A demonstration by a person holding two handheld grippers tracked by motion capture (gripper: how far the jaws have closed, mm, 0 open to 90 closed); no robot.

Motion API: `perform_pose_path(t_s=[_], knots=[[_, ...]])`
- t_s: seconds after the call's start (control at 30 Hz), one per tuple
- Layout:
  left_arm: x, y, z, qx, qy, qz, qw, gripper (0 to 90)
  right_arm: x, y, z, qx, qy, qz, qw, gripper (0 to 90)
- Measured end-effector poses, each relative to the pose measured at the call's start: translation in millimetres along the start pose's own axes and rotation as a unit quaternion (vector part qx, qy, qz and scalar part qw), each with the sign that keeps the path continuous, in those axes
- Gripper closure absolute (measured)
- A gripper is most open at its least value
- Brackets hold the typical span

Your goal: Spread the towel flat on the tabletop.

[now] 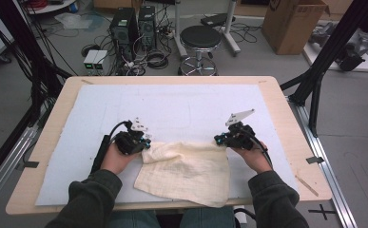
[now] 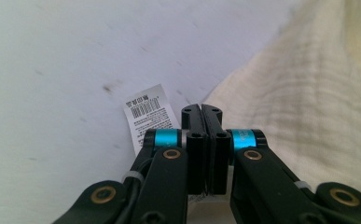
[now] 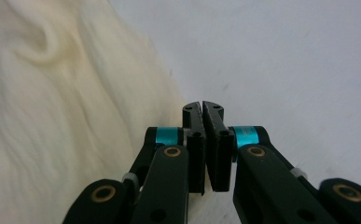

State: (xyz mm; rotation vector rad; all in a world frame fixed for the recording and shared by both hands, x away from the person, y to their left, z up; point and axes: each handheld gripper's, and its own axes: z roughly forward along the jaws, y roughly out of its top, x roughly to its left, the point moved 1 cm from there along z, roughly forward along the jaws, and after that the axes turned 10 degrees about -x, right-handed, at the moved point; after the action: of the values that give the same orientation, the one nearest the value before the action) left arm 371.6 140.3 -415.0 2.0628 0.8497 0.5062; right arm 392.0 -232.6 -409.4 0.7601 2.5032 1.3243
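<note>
Gripping the cream cloth (image 1: 186,171) at its far corners, left gripper (image 1: 146,142) and right gripper (image 1: 218,139) clenched; folding not yet begun.

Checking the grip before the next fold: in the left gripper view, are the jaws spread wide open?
No, the left gripper has its jaws pressed together beside the cloth.
</note>
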Motion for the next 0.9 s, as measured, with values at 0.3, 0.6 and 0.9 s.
perform_pose_path(t_s=[0.3,0.6,0.9], knots=[[76.5,62.5,17.2,-0.098,0.105,-0.076,0.9867,54.1,-64.7,75.8,5.6,-0.062,-0.154,0.057,0.9846,60.5],[53.6,26.2,-8.2,-0.103,0.050,-0.047,0.9923,53.7,-40.3,49.3,2.4,-0.038,-0.106,0.032,0.9931,54.0],[3.5,-12.8,-50.1,-0.132,-0.016,-0.012,0.9911,48.1,12.9,11.9,-19.7,-0.055,-0.032,0.008,0.9979,45.4]])
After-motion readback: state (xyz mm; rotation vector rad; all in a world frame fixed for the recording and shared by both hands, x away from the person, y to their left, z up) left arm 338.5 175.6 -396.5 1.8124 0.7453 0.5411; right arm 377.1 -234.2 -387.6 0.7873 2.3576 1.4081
